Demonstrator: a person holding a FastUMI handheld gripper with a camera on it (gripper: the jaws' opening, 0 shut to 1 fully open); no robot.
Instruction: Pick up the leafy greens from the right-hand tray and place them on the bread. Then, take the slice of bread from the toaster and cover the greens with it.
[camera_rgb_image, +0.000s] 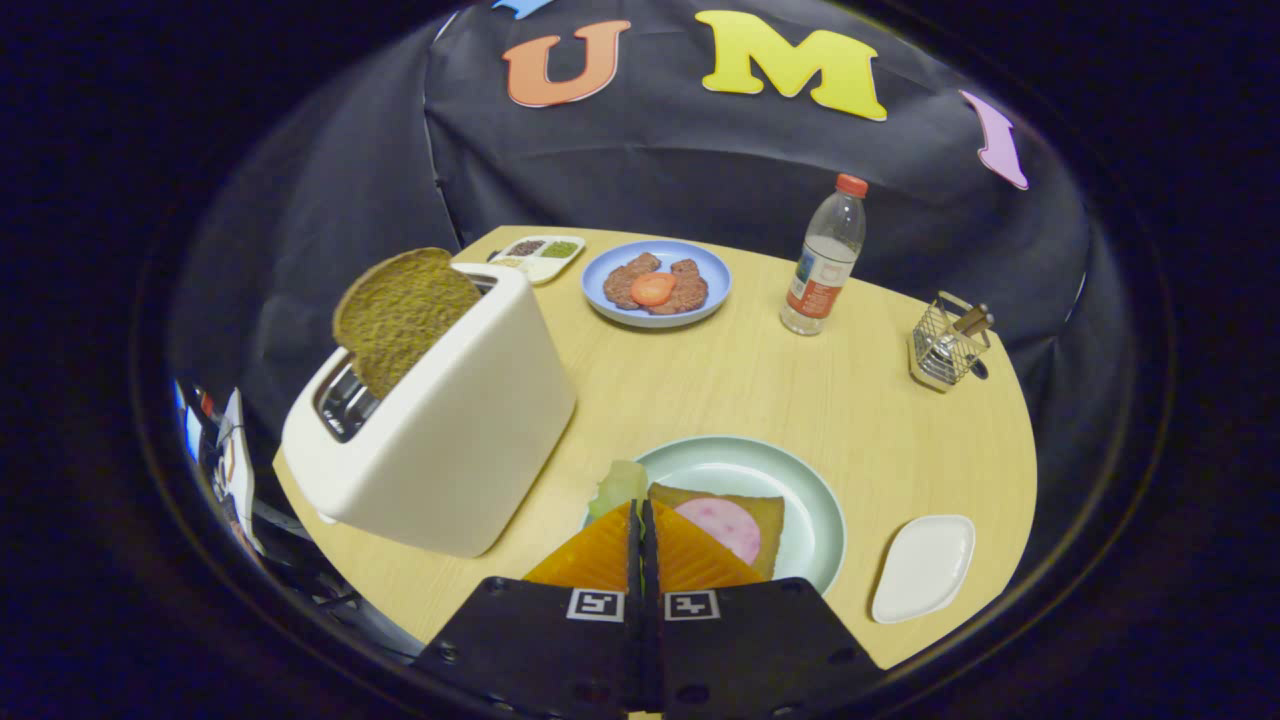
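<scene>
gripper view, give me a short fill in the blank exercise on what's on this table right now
1. A slice of bread sticks up out of the ____.
2. The claw is shut on the ____, over the edge of the green plate.
3. On the open slice on the plate lies a round pink slice of ____.
4. The bottle has a ____ cap.

Missing words: toaster; leafy greens; ham; red

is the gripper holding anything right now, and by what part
Yes, the gripper is shut on the leafy greens, pinching the leaf's near end between its fingers; the rest sticks out ahead, above the plate rim beside the bread.
</scene>
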